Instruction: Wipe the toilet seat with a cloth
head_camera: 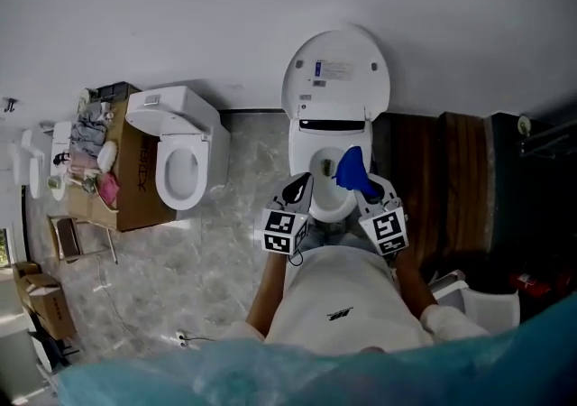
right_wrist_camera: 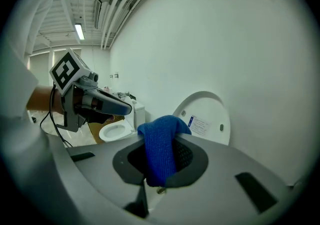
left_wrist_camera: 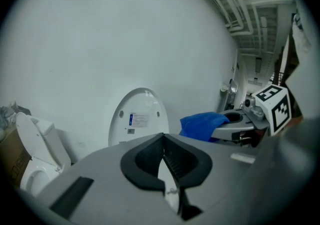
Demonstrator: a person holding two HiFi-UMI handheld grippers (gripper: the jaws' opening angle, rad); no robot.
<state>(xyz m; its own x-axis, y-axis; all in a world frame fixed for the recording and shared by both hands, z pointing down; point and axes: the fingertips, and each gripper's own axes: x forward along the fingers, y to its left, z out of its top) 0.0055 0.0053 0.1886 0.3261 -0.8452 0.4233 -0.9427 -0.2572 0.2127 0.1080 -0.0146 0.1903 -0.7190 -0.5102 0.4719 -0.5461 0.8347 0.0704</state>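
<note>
Evidently soft and light, the blue cloth [right_wrist_camera: 159, 151] drooped, pinched by a fold in the right gripper [head_camera: 362, 188] above the toilet seat [head_camera: 332, 212]; the left gripper [left_wrist_camera: 164, 159] was closed, empty.

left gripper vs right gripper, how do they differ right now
The right gripper is shut on a blue cloth; the left gripper is shut on nothing. The left gripper is over the left rim of the toilet bowl, the right gripper over its right rim. Both point toward the raised lid.
</note>
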